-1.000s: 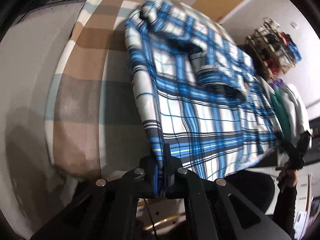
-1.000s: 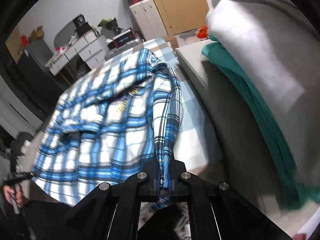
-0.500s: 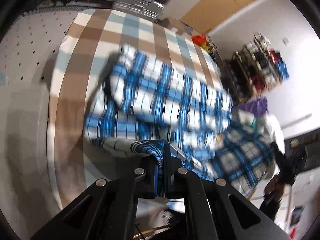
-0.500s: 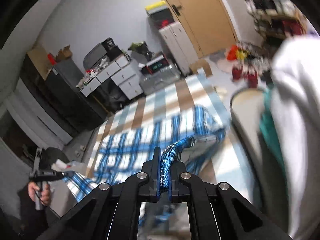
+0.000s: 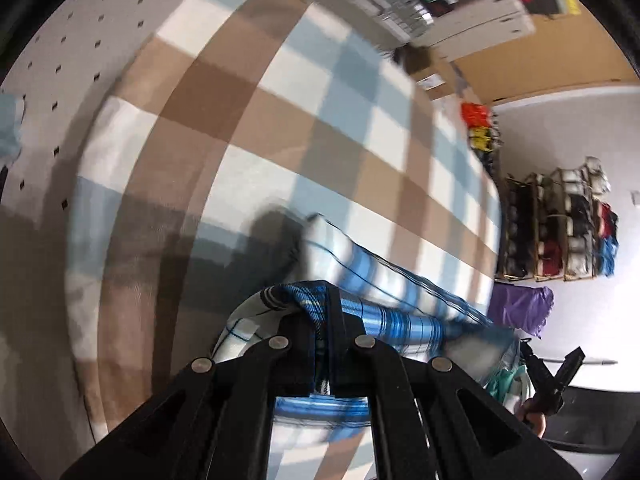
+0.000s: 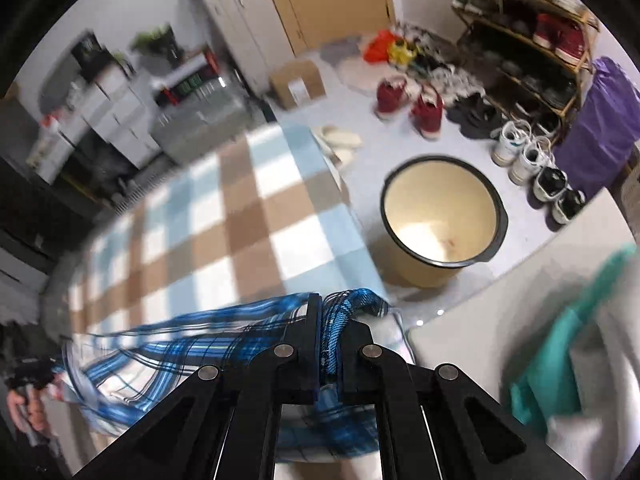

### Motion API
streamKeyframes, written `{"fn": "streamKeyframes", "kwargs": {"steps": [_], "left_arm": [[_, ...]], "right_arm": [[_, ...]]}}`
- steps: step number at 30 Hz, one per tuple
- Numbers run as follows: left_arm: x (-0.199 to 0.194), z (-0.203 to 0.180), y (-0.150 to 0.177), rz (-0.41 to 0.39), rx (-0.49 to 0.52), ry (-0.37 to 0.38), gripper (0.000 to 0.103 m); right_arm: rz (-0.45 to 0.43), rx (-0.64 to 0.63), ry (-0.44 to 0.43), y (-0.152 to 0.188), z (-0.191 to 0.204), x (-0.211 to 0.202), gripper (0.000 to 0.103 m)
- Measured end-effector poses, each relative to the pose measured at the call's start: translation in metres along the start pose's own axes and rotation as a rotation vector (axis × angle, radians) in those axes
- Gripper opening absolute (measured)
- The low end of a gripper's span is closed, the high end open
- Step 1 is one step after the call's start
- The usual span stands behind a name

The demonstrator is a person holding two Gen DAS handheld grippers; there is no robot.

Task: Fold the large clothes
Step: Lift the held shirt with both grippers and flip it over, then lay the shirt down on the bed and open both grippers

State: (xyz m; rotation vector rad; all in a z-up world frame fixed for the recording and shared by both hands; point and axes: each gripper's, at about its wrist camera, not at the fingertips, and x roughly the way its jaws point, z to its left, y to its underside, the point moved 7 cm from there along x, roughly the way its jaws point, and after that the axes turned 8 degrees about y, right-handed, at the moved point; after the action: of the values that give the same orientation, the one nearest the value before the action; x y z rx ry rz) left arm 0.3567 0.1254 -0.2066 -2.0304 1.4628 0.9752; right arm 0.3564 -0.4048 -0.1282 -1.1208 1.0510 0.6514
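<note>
A blue, white and black plaid shirt [image 5: 384, 292] hangs between both grippers above a bed with a brown, blue and white checked blanket [image 5: 280, 120]. My left gripper [image 5: 326, 328] is shut on one bunched edge of the shirt. My right gripper [image 6: 330, 336] is shut on another bunched edge of the shirt [image 6: 192, 344]. The cloth is motion-blurred and sags toward the blanket [image 6: 224, 220]. Most of the shirt lies below and behind the fingers.
A cream basin [image 6: 440, 216] stands on the floor beside the bed, near shoes [image 6: 424, 108] and a shoe rack [image 6: 532, 40]. A teal garment [image 6: 560, 332] and grey cloth lie on a pale surface at right. White cabinets [image 6: 240, 32] stand at the back.
Both grippers have lifted and swung the shirt's held edge forward over the blanket. The shirt, spread flat a second ago, now hangs bunched near the fingers, leaving the blanket bare.
</note>
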Motion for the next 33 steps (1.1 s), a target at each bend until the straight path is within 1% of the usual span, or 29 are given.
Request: {"fn": "streamKeyframes", "kwargs": {"steps": [2, 4, 5, 6, 7, 8, 9, 10, 11, 12, 13, 14, 16, 18, 20, 21, 22, 23, 24, 25, 26, 29, 31, 32, 33], "left_arm": [[0.009, 0.008, -0.008, 0.023, -0.045, 0.009, 0.0], [0.011, 0.012, -0.007, 0.049, -0.074, 0.029, 0.001], [0.011, 0.014, -0.006, 0.05, -0.085, 0.043, 0.002], [0.009, 0.016, -0.005, 0.049, -0.086, 0.052, 0.006], [0.007, 0.014, -0.005, 0.053, -0.082, 0.049, 0.01], [0.004, 0.015, -0.003, 0.048, -0.069, 0.034, 0.02], [-0.002, 0.016, -0.002, 0.026, -0.062, 0.018, 0.038], [-0.01, 0.018, -0.002, -0.003, -0.064, -0.001, 0.052], [-0.018, 0.018, -0.003, -0.029, -0.067, -0.003, 0.071], [-0.028, 0.018, -0.004, -0.067, -0.07, 0.016, 0.072], [-0.036, 0.02, -0.006, -0.089, -0.073, 0.027, 0.072], [-0.044, 0.022, -0.006, -0.103, -0.074, 0.03, 0.072], [-0.053, 0.025, 0.001, -0.121, -0.073, 0.005, 0.072], [-0.057, 0.028, 0.013, -0.109, -0.055, -0.04, 0.072], [-0.055, 0.029, 0.031, -0.087, -0.021, -0.066, 0.072], [-0.053, 0.029, 0.035, -0.082, -0.009, -0.081, 0.072], [-0.051, 0.033, 0.047, -0.073, 0.009, -0.104, 0.072], [-0.048, 0.034, 0.054, -0.059, 0.022, -0.119, 0.073], [-0.043, 0.037, 0.065, -0.036, 0.042, -0.133, 0.073], [-0.039, 0.039, 0.071, -0.017, 0.056, -0.143, 0.073], [-0.032, 0.044, 0.084, 0.013, 0.08, -0.162, 0.073], [-0.018, 0.057, 0.103, 0.044, 0.098, -0.198, 0.073], [-0.011, 0.067, 0.113, 0.041, 0.073, -0.189, 0.073], [-0.008, 0.07, 0.117, 0.047, 0.06, -0.178, 0.072], [-0.01, 0.068, 0.118, 0.023, 0.07, -0.169, 0.075]], "right_arm": [[0.066, -0.021, 0.047, -0.002, 0.003, 0.031, 0.006], [0.09, -0.023, 0.042, -0.005, 0.005, 0.043, 0.008], [0.091, -0.019, 0.041, -0.008, 0.005, 0.049, 0.009], [0.081, -0.013, 0.032, -0.011, 0.005, 0.049, 0.01], [0.065, 0.001, 0.023, -0.015, 0.001, 0.048, 0.014], [0.057, 0.019, 0.009, -0.018, -0.002, 0.046, 0.022], [0.056, 0.055, -0.03, -0.022, -0.006, 0.044, 0.024], [0.05, 0.089, -0.067, -0.024, -0.01, 0.04, 0.025], [0.035, 0.135, -0.096, -0.026, -0.017, 0.035, 0.031], [0.011, 0.169, -0.105, -0.029, -0.022, 0.029, 0.037], [-0.032, 0.201, -0.116, -0.032, -0.028, 0.019, 0.052], [-0.072, 0.218, -0.122, -0.034, -0.032, 0.01, 0.062], [-0.17, 0.231, -0.125, -0.037, -0.038, -0.014, 0.068], [-0.202, 0.189, -0.128, -0.032, -0.032, -0.028, 0.069], [-0.186, 0.098, -0.147, -0.019, -0.013, -0.037, 0.069], [-0.181, 0.043, -0.157, -0.008, -0.002, -0.04, 0.069], [-0.183, -0.007, -0.155, 0.004, 0.009, -0.043, 0.069], [-0.185, -0.075, -0.147, 0.022, 0.022, -0.046, 0.069], [-0.185, -0.112, -0.144, 0.032, 0.029, -0.047, 0.069], [-0.187, -0.162, -0.15, 0.049, 0.04, -0.049, 0.069], [-0.184, -0.205, -0.159, 0.066, 0.05, -0.05, 0.069], [-0.165, -0.284, -0.192, 0.107, 0.068, -0.046, 0.069], [-0.15, -0.314, -0.201, 0.129, 0.073, -0.041, 0.069], [-0.141, -0.31, -0.22, 0.139, 0.073, -0.038, 0.069], [-0.136, -0.294, -0.242, 0.146, 0.072, -0.037, 0.069]]}}
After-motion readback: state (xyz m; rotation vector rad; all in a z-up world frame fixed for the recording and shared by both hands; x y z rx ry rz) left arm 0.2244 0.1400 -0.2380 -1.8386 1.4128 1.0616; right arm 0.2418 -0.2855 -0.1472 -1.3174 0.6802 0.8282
